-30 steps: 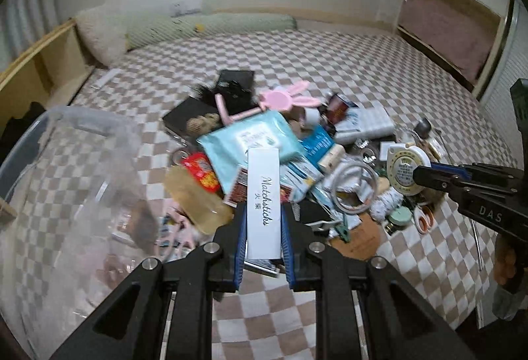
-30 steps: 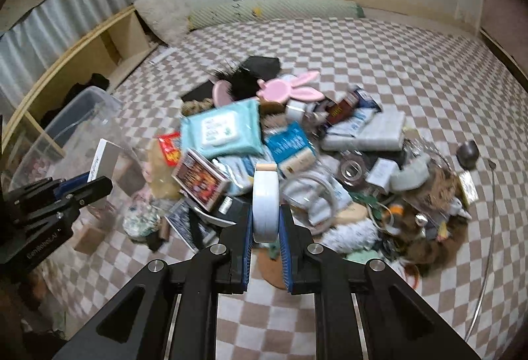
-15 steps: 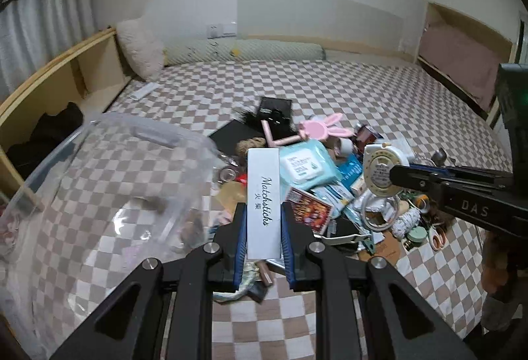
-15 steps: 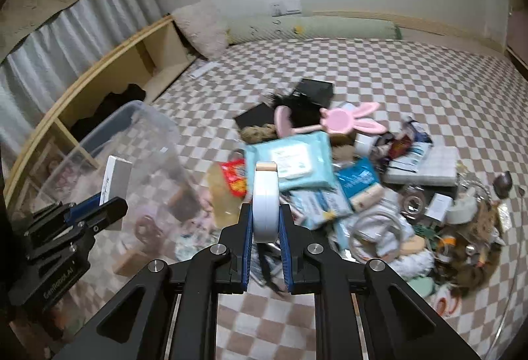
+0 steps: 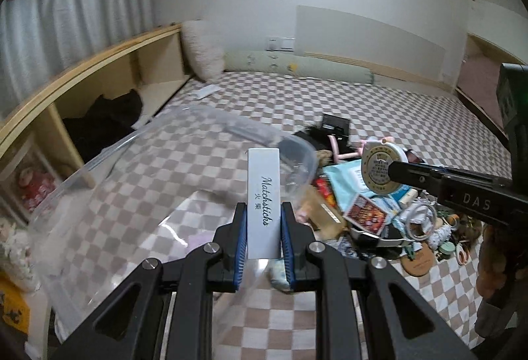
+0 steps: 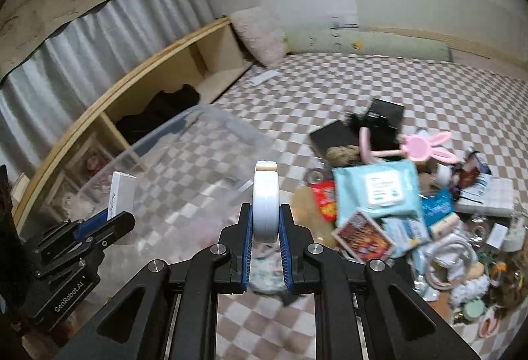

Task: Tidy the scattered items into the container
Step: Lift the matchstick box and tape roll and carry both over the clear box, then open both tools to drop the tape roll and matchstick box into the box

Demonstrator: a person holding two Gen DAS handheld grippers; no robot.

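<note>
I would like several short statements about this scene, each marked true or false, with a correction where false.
1. The left tongs are shut on a white matchsticks box. True.
2. The right tongs are open and hold nothing. False: they are shut on a round white tape measure.
3. The clear plastic container stands on the checkered bed cover. True.
4. The pink bunny mirror is already in the container. False: it lies in the pile of items.
5. The blue wet wipes pack lies in the pile. True.
</note>
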